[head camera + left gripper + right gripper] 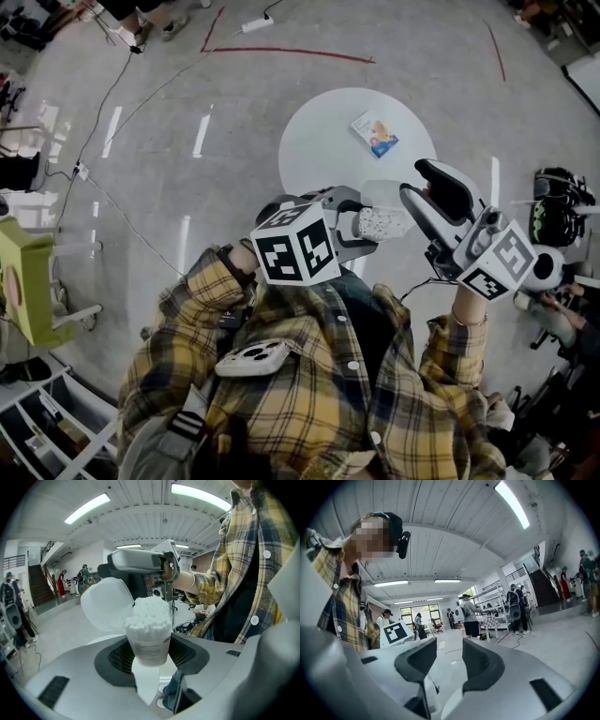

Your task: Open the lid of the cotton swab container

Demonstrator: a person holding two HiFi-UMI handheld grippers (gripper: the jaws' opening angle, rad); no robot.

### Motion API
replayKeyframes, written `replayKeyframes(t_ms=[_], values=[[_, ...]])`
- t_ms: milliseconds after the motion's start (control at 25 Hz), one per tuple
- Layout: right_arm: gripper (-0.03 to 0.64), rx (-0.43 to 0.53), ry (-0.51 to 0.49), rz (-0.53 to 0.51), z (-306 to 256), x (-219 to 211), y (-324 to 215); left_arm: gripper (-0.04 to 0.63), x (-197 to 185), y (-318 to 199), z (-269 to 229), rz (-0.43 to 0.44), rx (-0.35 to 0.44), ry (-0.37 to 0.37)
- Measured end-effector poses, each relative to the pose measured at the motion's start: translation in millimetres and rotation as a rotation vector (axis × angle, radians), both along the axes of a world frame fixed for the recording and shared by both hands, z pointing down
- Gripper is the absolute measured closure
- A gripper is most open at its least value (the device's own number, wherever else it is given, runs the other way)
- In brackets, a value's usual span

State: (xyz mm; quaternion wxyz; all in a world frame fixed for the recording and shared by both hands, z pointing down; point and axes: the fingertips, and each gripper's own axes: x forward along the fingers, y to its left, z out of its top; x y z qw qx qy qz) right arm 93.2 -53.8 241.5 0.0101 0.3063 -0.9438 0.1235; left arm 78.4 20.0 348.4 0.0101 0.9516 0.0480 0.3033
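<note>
Left tool (149, 667) is clamped on the cotton swab container (149, 645), holding it aloft, off the round tabletop (319, 141). The lid (105, 604) hangs flipped open to one side, leaving the swab heads (149, 613) bare. Right tool (449, 656) is empty, jaws a modest gap apart, just beside the container's mouth. The container's long axis runs out along the left tool toward it. There's open air all round, and the opening looks done.

Right gripper (449, 654) gap: wide, nothing inside.
Cotton swab container (149, 641) mouth: uncovered; flipped lid (105, 604) blocks one side.
Round table (319, 141) beyond: free, bar a packet (375, 133).
</note>
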Motion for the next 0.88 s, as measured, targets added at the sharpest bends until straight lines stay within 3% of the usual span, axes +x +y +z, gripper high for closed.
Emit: replayKeyframes(t_ms=[240, 480, 880], values=[[0.495, 0.066, 0.089, 0.143, 0.5, 15.7, 8.5, 0.370, -7.7, -16.7, -4.5, -0.059, 0.008, 0.008], [0.543, 0.056, 0.069, 0.267, 15.2, 25.2, 17.9, 0.370, -12.6, -19.1, -6.2, -0.075, 0.016, 0.001], [0.582, 0.008, 0.088, 0.360, 48.7, 22.0, 30.7, 0.370, -20.0, -17.0, -1.4, -0.079, 0.004, 0.002]])
